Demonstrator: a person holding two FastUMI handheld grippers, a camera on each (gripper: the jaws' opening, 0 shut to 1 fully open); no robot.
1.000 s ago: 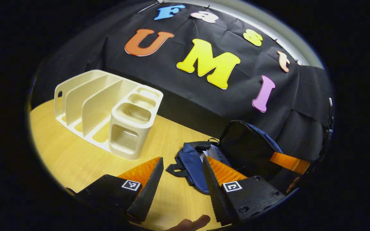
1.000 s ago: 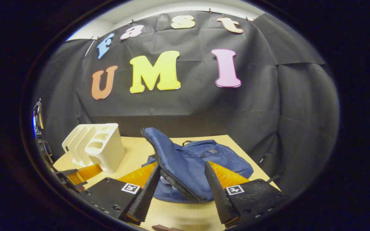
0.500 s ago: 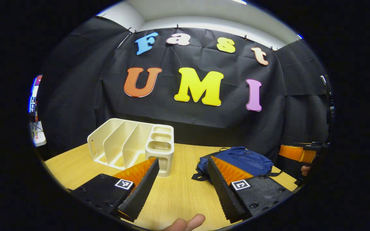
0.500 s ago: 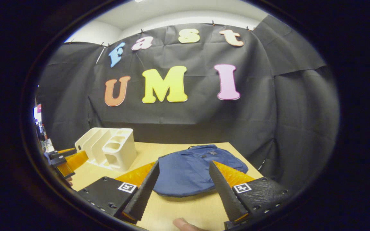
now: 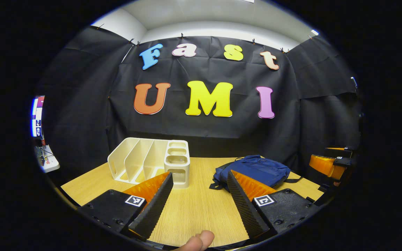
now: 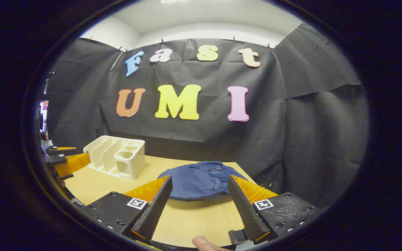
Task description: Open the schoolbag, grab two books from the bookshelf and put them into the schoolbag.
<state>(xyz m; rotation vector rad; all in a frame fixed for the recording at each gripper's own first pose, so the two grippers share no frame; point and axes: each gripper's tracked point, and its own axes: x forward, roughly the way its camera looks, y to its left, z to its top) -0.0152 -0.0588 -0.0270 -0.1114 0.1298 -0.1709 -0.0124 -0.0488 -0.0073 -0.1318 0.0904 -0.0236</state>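
1. Wooden table [image 5: 194,209] fills your foreground, black cloth wall behind.
2. Your left gripper [image 5: 197,198] and right gripper [image 6: 197,198] both hang spread wide, holding nothing.
3. Blue schoolbag [image 6: 201,179] lies flat, flap down, its long axis across the right gripper view.
4. Farther left, the cream bookshelf [image 5: 148,164] stands with bare slots.

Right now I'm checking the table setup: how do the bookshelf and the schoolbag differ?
The bookshelf is cream, rigid and upright with open, bookless slots; the schoolbag is navy, soft and lies flat with its flap down. The bookshelf sits left, the schoolbag right. Both rest on the wooden table, untouched.
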